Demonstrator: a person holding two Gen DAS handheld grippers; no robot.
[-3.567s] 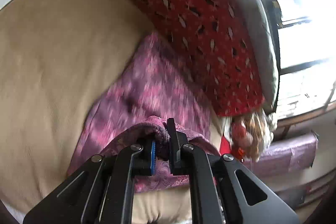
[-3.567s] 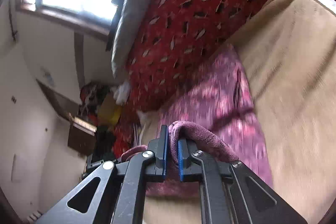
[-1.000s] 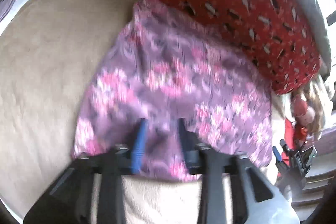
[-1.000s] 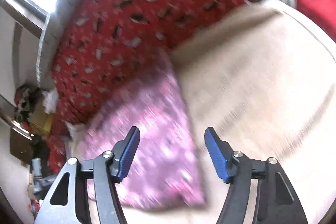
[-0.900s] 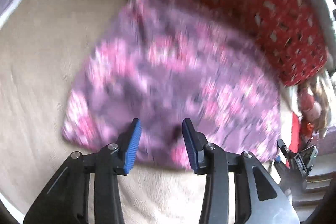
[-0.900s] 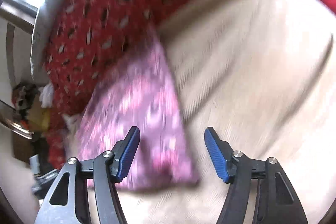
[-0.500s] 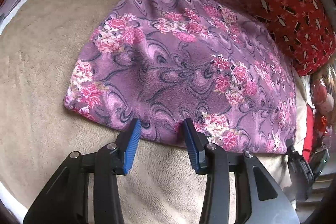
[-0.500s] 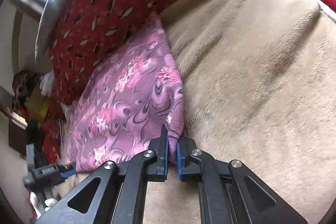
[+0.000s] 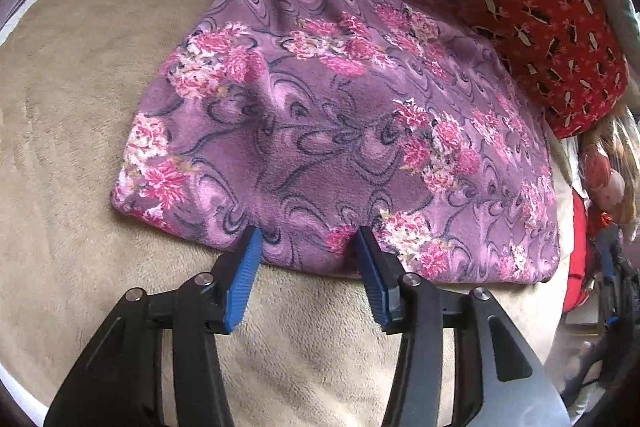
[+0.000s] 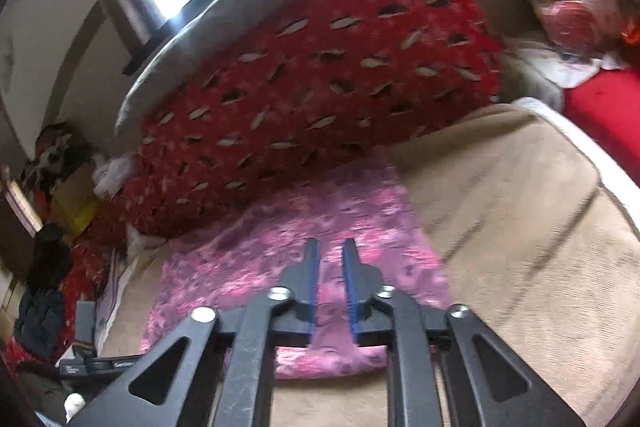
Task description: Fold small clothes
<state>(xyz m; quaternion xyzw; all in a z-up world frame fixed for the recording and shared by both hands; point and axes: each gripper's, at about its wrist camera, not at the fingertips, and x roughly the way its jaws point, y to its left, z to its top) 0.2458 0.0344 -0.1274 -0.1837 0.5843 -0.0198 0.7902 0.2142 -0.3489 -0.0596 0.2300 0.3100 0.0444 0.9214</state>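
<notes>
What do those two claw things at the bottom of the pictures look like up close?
Both are alike. The left gripper and the right gripper have black, angular frames with triangular cut-outs and round silver bolts at the joints. Each finger carries a ribbed blue pad. No cables or sleeves show.

beige fleece blanket (image 9: 80,75) | on it: purple floral garment (image 9: 340,131), red patterned pillow (image 10: 312,99)

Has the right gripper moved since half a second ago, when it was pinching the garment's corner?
Yes. The right gripper now sits over the purple garment, away from the beige blanket edge.
</notes>
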